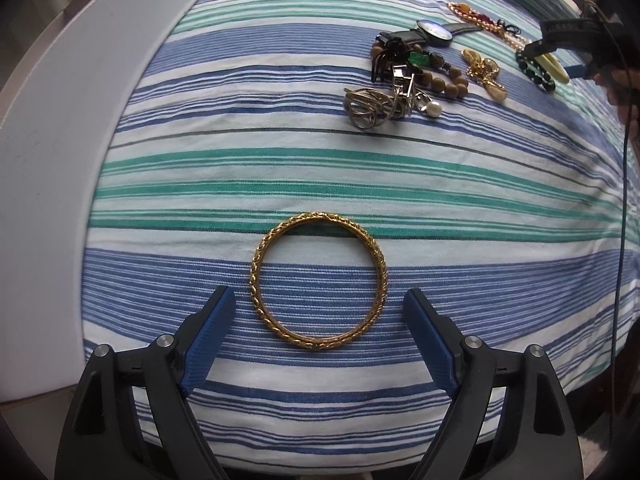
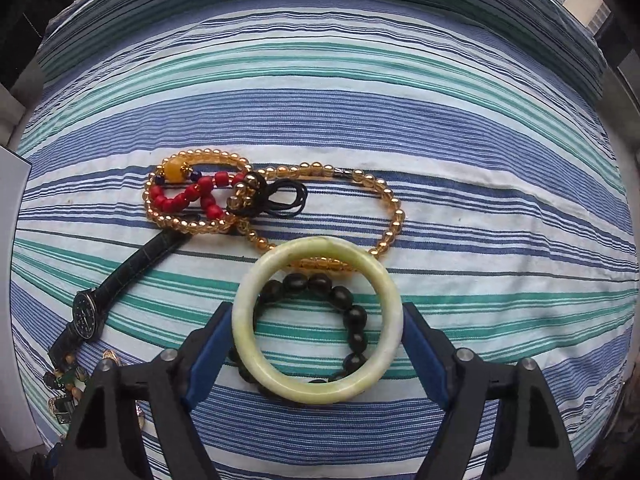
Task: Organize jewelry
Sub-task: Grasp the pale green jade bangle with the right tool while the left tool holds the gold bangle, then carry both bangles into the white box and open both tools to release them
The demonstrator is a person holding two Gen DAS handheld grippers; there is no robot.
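Observation:
A gold braided bangle [image 1: 254, 276] lies flat on the striped cloth [image 1: 320, 168], just ahead of my left gripper [image 1: 318, 296]. That gripper is open, and its blue pads stand clear of the bangle on both sides. In the right wrist view a pale green jade bangle [image 2: 244, 328] rests partly on a black bead bracelet [image 2: 354, 316]. My right gripper [image 2: 317, 308] points down over it with a pad against each side of the ring. The left wrist view shows the right gripper [image 1: 552, 60] at the far right.
An amber bead necklace [image 2: 394, 200], red beads [image 2: 180, 200] and a black cord [image 2: 280, 200] lie beyond the jade bangle. A black-strapped watch [image 2: 86, 316] lies to the left. The pile holds a silver chain [image 1: 366, 106], wooden beads [image 1: 452, 84] and gold pieces [image 1: 484, 70]. A white surface [image 1: 60, 140] borders the cloth.

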